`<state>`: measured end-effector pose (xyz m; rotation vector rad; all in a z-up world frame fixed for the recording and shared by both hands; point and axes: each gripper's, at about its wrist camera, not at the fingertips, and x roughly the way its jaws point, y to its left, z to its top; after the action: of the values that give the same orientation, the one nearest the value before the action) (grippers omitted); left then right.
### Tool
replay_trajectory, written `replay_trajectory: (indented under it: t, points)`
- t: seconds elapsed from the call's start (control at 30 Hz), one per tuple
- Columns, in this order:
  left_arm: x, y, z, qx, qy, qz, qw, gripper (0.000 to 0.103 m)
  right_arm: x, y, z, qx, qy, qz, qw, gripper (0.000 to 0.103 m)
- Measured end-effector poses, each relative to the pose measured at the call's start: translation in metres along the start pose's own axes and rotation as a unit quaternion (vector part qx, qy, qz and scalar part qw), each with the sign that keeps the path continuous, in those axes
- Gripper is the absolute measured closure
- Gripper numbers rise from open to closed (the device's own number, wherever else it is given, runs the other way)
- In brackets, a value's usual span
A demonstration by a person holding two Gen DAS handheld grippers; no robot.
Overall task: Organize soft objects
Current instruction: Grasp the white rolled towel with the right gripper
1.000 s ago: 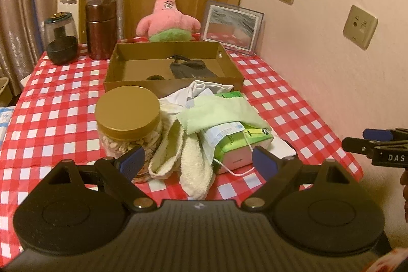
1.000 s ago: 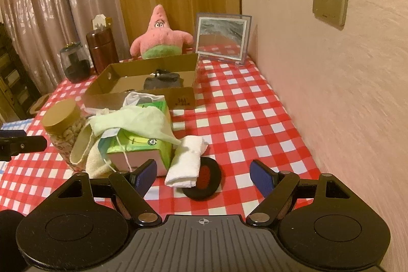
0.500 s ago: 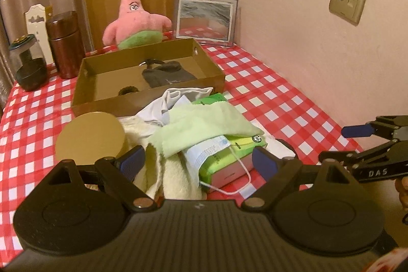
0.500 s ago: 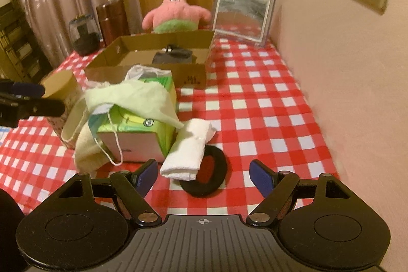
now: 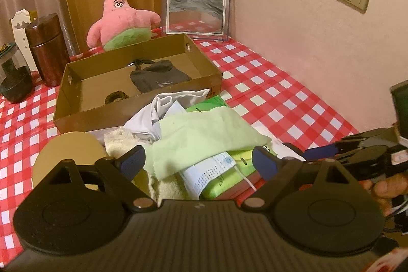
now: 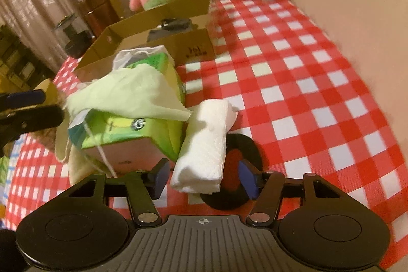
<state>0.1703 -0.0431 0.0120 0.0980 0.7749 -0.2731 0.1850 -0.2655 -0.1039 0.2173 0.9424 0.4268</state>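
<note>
A pale green cloth (image 5: 204, 137) drapes over a green tissue box (image 6: 158, 126), with a face mask (image 5: 211, 172), a cream towel (image 5: 119, 142) and a white garment (image 5: 163, 108) in the same pile. My left gripper (image 5: 200, 161) is open, its jaws either side of the green cloth. My right gripper (image 6: 202, 176) is open around the near end of a folded white towel (image 6: 204, 144) that lies on a black ring (image 6: 244, 147). A cardboard box (image 5: 84, 114) behind holds a dark pouch (image 5: 158, 78) and a hair tie (image 5: 116, 96).
A pink star plush (image 5: 119, 17) and a picture frame (image 5: 196, 13) stand at the back. A gold-lidded jar (image 5: 66, 159) sits left of the pile. A brown canister (image 5: 46, 47) and a dark glass jar (image 5: 14, 80) stand at far left. The wall runs along the right.
Both grippers moved forward and down to the pile. The left now straddles the green cloth. The right has narrowed its jaws around the white towel's end.
</note>
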Motion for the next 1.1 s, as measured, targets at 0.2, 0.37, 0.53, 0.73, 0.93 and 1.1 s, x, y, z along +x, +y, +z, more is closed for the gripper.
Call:
replay_trajectory:
  t: [0.2,0.37,0.53,0.73,0.93,1.1]
  points:
    - [0.006,0.0,0.0,0.005,0.005,-0.004,1.0,0.014,0.017,-0.007,0.003,0.028,0.015,0.012,0.999,0.057]
    - [0.009,-0.002,0.001,0.013,0.011,-0.004,0.9999,0.014,0.018,-0.007,0.001,0.036,0.016,0.022,0.999,0.073]
    - [0.014,-0.006,0.006,0.027,0.014,-0.008,0.9995,0.014,0.001,-0.001,0.004,0.018,-0.01,0.024,1.0,0.075]
    - [0.027,-0.018,0.017,0.071,0.024,-0.016,0.9971,0.02,-0.022,0.003,0.007,-0.007,-0.037,0.008,0.999,0.075]
    - [0.049,-0.029,0.022,0.139,0.06,-0.024,0.9881,0.026,-0.033,-0.003,0.007,-0.002,-0.05,-0.002,0.999,0.075]
    - [0.059,-0.033,0.022,0.17,0.068,-0.019,0.9829,0.032,-0.035,-0.008,0.007,0.006,-0.05,-0.002,0.999,0.075]
